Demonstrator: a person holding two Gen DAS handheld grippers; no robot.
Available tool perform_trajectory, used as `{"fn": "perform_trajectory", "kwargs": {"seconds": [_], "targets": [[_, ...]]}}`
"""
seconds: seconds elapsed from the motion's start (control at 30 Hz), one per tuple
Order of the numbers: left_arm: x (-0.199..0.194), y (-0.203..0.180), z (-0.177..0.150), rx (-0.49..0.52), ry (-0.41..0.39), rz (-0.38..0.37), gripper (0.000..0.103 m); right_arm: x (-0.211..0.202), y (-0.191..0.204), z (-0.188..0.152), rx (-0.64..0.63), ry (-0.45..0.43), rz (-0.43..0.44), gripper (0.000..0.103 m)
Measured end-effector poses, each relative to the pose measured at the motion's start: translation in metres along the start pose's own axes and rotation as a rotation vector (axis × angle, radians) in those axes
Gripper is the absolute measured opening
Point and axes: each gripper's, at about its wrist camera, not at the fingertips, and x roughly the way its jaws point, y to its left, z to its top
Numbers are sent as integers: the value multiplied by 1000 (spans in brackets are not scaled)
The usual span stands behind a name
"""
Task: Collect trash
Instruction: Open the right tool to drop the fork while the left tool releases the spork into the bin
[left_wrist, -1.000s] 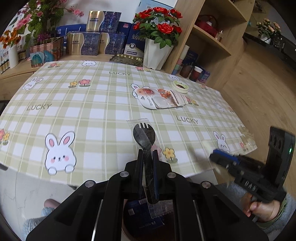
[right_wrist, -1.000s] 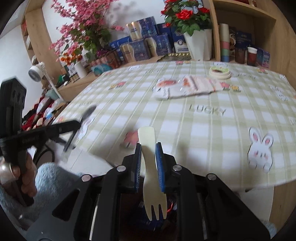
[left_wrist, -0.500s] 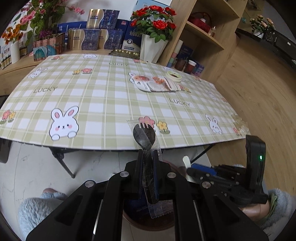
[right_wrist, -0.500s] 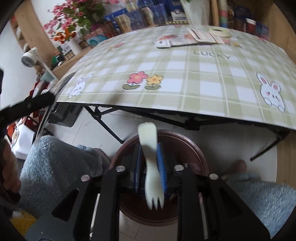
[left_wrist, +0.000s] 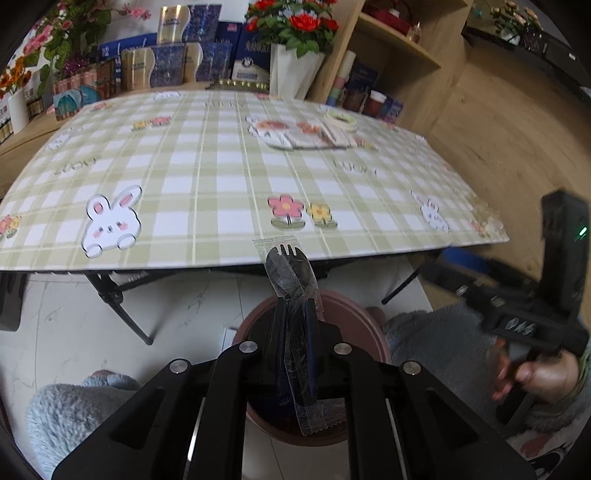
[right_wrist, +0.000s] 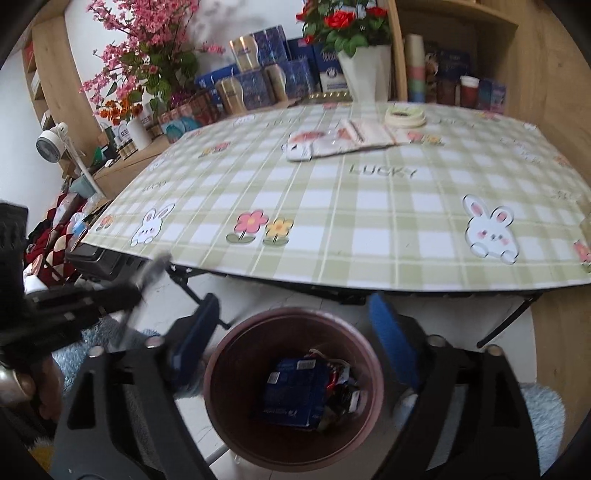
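My left gripper (left_wrist: 293, 308) is shut on a black plastic fork (left_wrist: 290, 266) sealed in a clear wrapper, held over the brown bin (left_wrist: 356, 314) on the floor in front of the table. My right gripper (right_wrist: 295, 328) hangs above the same bin (right_wrist: 218, 373), its jaws opening wide with nothing between the blue pads (right_wrist: 388, 332). Inside the bin lie a blue packet (right_wrist: 291, 391) and other wrappers. The cream fork is not in sight. The right wrist view shows the left gripper (right_wrist: 147, 277) blurred at the left. The right gripper (left_wrist: 517, 291) is blurred at the right of the left wrist view.
The checked tablecloth (right_wrist: 369, 206) carries white snack packets (right_wrist: 332, 142) and a tape roll (right_wrist: 404, 116) near its far side. Flower pots and boxes line the back. Folding table legs (left_wrist: 118, 306) stand beside the bin. Fluffy slippers (left_wrist: 77, 406) flank it.
Both grippers drew back from the table to above the bin. The right jaws went from shut on a cream fork to wide apart, and that fork is gone from them.
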Motion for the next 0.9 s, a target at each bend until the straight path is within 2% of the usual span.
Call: {"fn": "perform_trajectory", "kwargs": {"seconds": [0.1,0.37,0.67,0.73,0.77,0.8,0.9], "targets": [[12,0,-4,3,34,3,10,-3,-1,4,-3,-19,-18,93],[41,-2,-16,13,134,-5,10,-8,-5,6,3,-40,-45,96],[52,-7,-21,24,173,-23,11,-8,-12,7,27,-38,-55,96],[52,-8,-21,23,173,-29,16,-8,-14,6,32,-37,-57,96],[53,-8,-21,23,172,-26,22,-8,-14,6,34,-36,-59,96],[53,-7,-21,22,171,-19,33,-7,-15,6,35,-34,-61,96],[50,-6,-19,16,150,-9,55,-7,-17,6,40,-31,-66,96]]}}
